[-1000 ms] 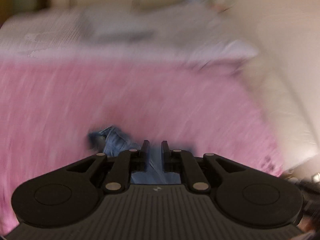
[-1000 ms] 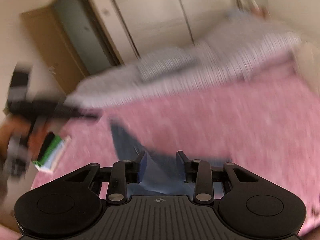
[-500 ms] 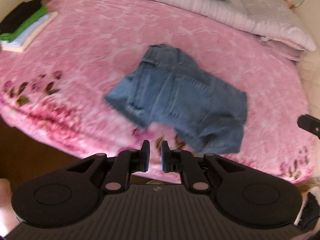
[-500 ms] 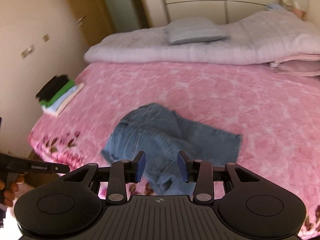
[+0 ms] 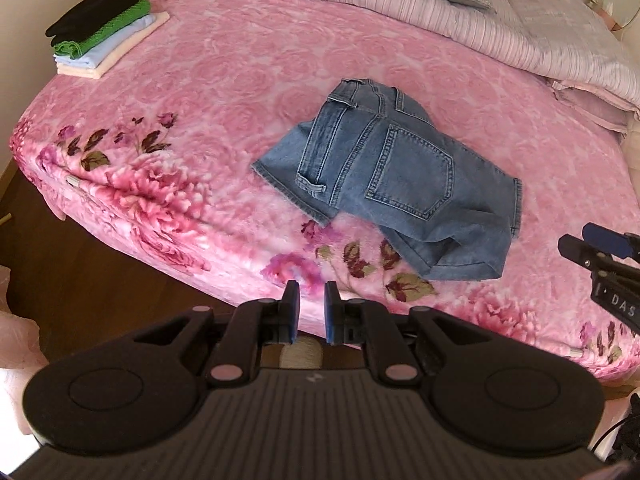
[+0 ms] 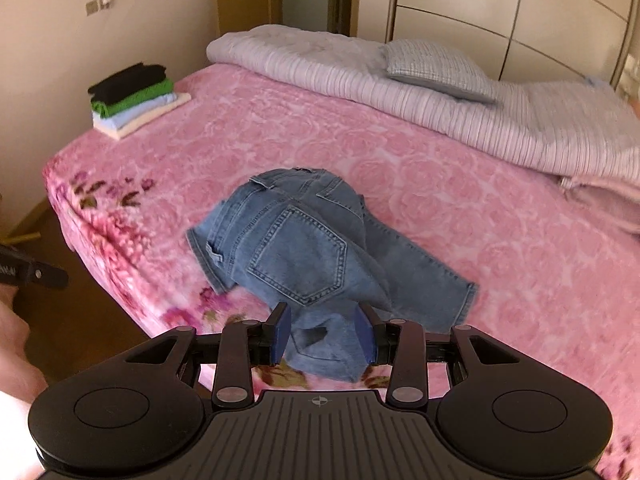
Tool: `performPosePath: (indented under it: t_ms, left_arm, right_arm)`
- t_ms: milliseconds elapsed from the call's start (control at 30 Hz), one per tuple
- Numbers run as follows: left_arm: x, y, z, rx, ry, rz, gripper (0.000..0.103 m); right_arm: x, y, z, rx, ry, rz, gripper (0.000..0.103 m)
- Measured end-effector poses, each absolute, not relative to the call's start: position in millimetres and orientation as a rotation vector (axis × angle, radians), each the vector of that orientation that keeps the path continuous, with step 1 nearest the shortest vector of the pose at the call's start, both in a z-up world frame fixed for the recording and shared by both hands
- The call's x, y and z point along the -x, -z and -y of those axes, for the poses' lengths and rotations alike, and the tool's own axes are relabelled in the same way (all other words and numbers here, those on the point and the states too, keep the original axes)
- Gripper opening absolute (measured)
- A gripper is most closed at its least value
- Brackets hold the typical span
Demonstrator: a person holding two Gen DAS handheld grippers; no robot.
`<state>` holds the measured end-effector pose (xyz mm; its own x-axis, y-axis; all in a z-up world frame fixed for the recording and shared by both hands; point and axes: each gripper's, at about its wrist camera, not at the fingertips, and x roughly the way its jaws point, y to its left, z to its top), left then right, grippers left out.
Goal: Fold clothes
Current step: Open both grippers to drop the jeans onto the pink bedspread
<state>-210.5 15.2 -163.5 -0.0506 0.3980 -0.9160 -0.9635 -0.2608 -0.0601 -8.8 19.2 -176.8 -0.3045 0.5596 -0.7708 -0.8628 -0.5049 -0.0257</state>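
Denim shorts (image 5: 394, 174) rumpled on the bed (image 5: 224, 92); both grippers, left (image 5: 309, 308) and right (image 6: 323, 334), hover above, jaws released and empty.

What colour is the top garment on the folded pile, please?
Black, on the folded pile, above a green one; clearest in the left wrist view.

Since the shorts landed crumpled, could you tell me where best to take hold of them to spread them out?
Grip the denim shorts at the waistband corner by the belt loop, coming from the bed's near edge. That hem lies flat and exposed, while the nearer leg is bunched.
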Motion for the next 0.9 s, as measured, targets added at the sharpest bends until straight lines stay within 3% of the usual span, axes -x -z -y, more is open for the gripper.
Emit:
performPosePath:
  t_ms: [467, 900]
  left_arm:
    - [252, 171, -77, 1.038, -1.438, -0.775, 0.008]
    - [283, 195, -143, 0.987, -1.288, -0.882, 0.009]
  right_arm:
    - [58, 178, -53, 0.955, -1.79, -0.476, 0.039]
    - [84, 199, -92, 1.009, -1.588, -0.64, 0.039]
